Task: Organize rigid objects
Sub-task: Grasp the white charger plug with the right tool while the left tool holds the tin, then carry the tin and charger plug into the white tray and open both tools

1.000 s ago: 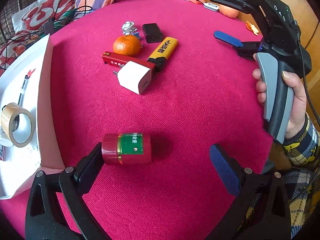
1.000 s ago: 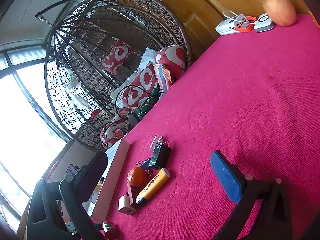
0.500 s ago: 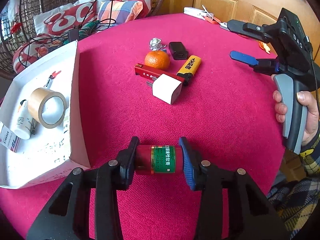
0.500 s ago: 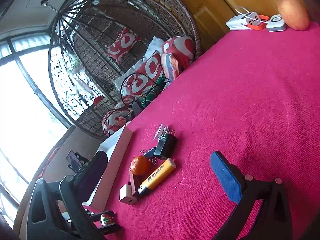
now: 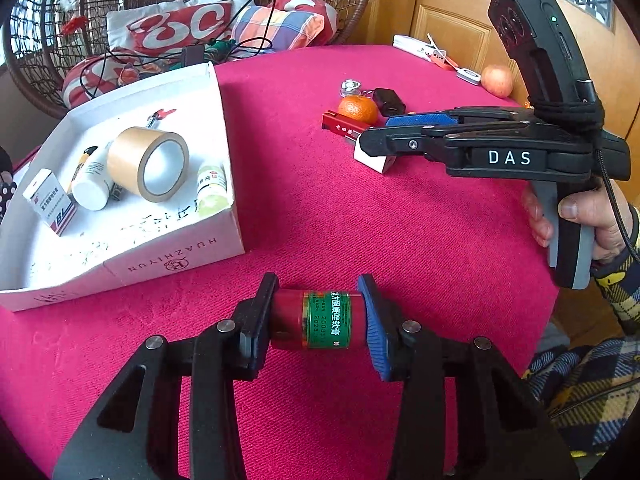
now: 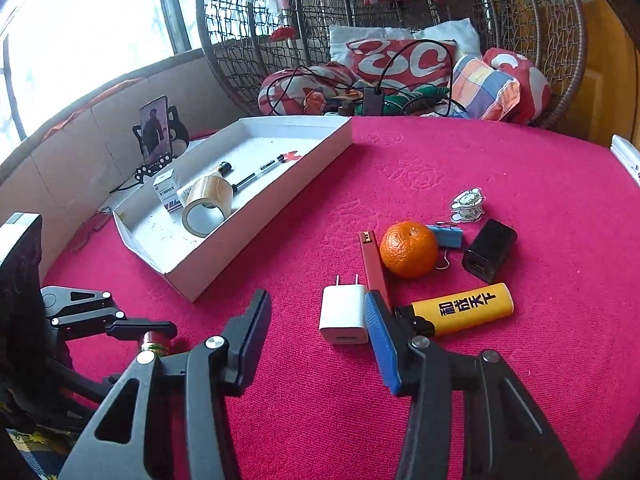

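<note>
My left tongs [image 5: 318, 322] have just clenched the red ointment jar [image 5: 318, 320], probably lifted, while right tongs [image 6: 316, 344] gape over the white charger [image 6: 344, 314].

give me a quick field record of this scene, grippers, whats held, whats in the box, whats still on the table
left gripper: shut on the red jar, one finger at each end
red jar: green label, lying sideways, off the box
right gripper: open, empty, over the white charger
white box: holds tape roll, pen, small bottles and a carton
loose on table: orange, yellow lighter, black charger, red bar, blue clip
surface: pink tablecloth
</note>
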